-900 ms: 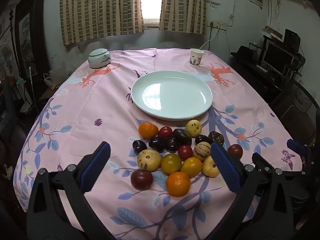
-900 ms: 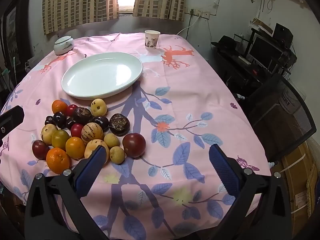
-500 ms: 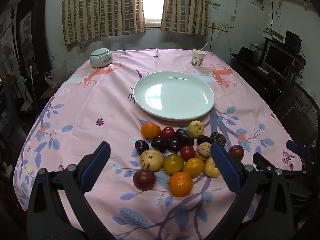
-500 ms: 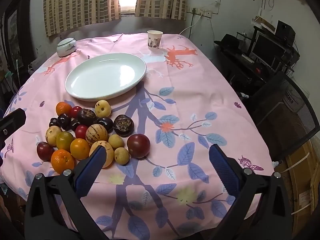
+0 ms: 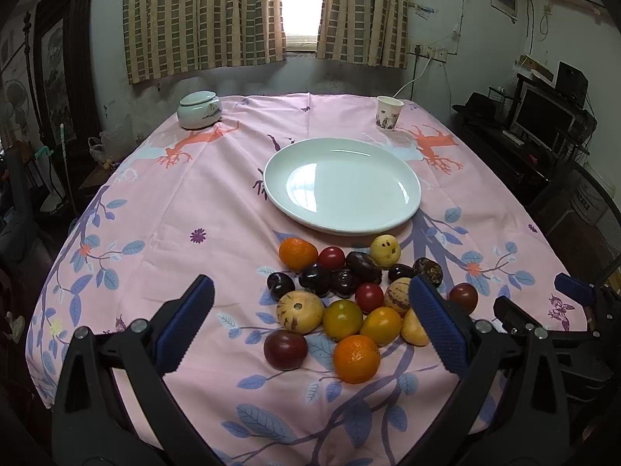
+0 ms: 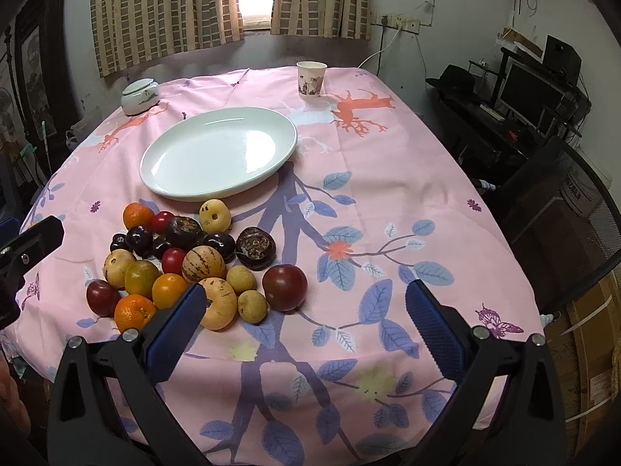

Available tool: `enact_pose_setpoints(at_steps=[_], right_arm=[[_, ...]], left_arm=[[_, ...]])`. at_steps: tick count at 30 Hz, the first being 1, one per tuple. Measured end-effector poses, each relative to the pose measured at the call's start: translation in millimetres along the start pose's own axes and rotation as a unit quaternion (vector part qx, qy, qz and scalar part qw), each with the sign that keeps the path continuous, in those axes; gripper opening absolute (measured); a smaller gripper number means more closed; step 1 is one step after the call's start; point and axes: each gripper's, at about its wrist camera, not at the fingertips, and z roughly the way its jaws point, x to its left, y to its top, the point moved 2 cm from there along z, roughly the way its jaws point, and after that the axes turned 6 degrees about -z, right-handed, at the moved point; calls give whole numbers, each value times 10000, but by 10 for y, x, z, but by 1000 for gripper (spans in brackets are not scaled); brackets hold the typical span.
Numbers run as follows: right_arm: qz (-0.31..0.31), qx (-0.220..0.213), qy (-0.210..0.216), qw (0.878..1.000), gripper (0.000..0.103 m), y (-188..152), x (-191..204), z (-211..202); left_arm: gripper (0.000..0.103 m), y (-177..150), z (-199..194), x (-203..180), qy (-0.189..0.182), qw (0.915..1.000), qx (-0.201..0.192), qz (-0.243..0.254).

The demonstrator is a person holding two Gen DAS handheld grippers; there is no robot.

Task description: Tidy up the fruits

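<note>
A pile of mixed fruit [image 5: 349,291] lies on the pink tablecloth in front of an empty white plate [image 5: 403,178]. It holds oranges, red tomatoes, dark plums and striped yellow melons. My left gripper [image 5: 310,324] is open and empty, held above the near side of the pile, with an orange [image 5: 356,358] between its fingers in view. In the right wrist view the pile [image 6: 186,264] sits at left, below the plate [image 6: 163,174]. My right gripper [image 6: 304,322] is open and empty, to the right of the pile, near a dark red plum [image 6: 284,287].
A lidded ceramic jar [image 5: 198,109] stands at the far left of the table and a paper cup [image 5: 389,112] at the far right. A black mesh chair [image 6: 562,217] and a desk with a monitor [image 6: 531,95] stand to the right of the table.
Both grippers have shifted slightly left, so the table contents have slid a little to the right in both views. Nothing on the table has moved.
</note>
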Motion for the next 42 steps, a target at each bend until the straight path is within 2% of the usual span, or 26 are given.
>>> enact_pose_setpoints(at_steps=[5,11,42], right_arm=[[-234,-28,-246,9994,102,4,79,-18],[-259,82,-167,9995,102,-18,107,31],[-382,47,-255,9989,102,-40,170,-20]], left_arm=[[101,-6,28,23,0,10000,54,-36],[101,-17,44,37,13,10000,72,-59],[101,-26,42,36,8,9999,83,-58]])
